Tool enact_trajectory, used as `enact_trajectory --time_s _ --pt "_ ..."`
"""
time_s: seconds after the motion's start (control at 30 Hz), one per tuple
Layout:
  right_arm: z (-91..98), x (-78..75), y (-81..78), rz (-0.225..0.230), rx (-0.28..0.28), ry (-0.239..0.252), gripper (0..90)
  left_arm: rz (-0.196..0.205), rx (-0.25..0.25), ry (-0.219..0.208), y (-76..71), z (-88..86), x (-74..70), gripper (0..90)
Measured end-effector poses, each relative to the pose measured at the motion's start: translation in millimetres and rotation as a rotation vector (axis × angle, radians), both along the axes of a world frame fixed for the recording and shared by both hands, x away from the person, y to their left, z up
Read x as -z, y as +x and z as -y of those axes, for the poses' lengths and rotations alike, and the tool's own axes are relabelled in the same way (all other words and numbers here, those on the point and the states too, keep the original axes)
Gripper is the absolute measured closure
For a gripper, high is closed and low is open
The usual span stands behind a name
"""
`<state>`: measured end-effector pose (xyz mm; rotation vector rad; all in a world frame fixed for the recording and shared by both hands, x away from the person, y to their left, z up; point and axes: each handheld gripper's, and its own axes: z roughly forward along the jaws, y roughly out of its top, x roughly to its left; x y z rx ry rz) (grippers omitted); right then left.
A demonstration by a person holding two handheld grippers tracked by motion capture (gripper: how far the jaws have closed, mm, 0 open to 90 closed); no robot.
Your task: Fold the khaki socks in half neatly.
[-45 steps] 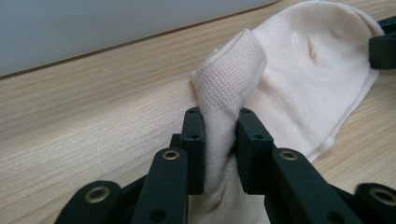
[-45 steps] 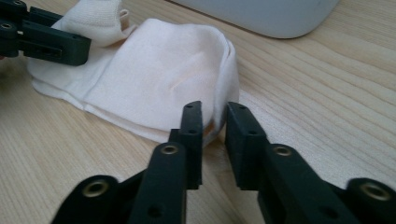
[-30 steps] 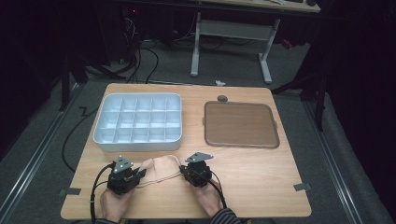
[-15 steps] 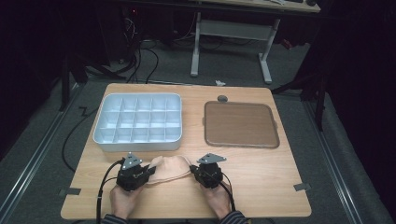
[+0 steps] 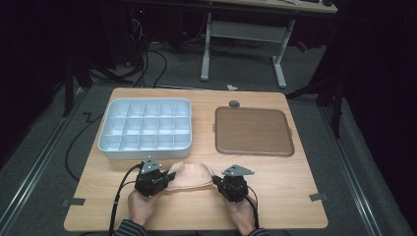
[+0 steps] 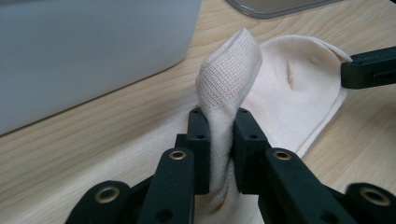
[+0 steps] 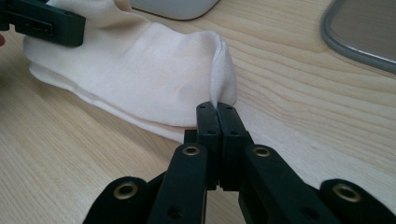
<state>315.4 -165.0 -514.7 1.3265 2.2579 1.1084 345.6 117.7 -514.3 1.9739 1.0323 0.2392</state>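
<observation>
Two grippers pinch one cream sock (image 5: pixel 189 176) lying on the table (image 5: pixel 290 182): left gripper (image 6: pixel 219 140) clamps a bunched fold that hides the cloth beyond, right gripper (image 7: pixel 217 122) nips an edge, jaws nearly meeting. Both hands lie low; sorting tray (image 5: pixel 145 129) beyond.

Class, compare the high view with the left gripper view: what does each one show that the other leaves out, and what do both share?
High view alone: the whole light wooden table, the white plastic compartment box's grid, the person's hands, the floor. Left gripper view alone: the ribbed knit of the cream cloth sock, pinched upright between the left tool's black jaws. Both share: sock, box, brown tray, and the right tool gripping the sock's far end.
</observation>
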Motion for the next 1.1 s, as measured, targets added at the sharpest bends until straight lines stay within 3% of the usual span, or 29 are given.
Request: enact_trajectory --time_s 0.3,0.47,0.8,0.97,1.1 --pt "19.5 1.4 -8.5 -0.003 0.035 -0.012 89.4 -0.014 0.035 0.002 6.4 22.8 5.4 79.0" --pt "27.7 3.6 -12.5 -0.006 0.058 -0.023 89.4 -0.011 0.036 0.023 7.5 30.4 8.2 78.2" --pt "30.4 13.2 -12.9 -0.036 0.076 -0.029 89.4 -0.007 0.037 0.055 8.9 33.8 10.2 76.4" --pt "31.0 12.4 -12.3 -0.031 0.072 -0.027 88.4 -0.003 0.026 0.05 8.4 32.0 8.2 69.2" --pt "33.9 4.0 -16.7 0.004 0.075 -0.014 77.4 0.005 0.014 0.048 7.3 27.8 4.6 59.8"
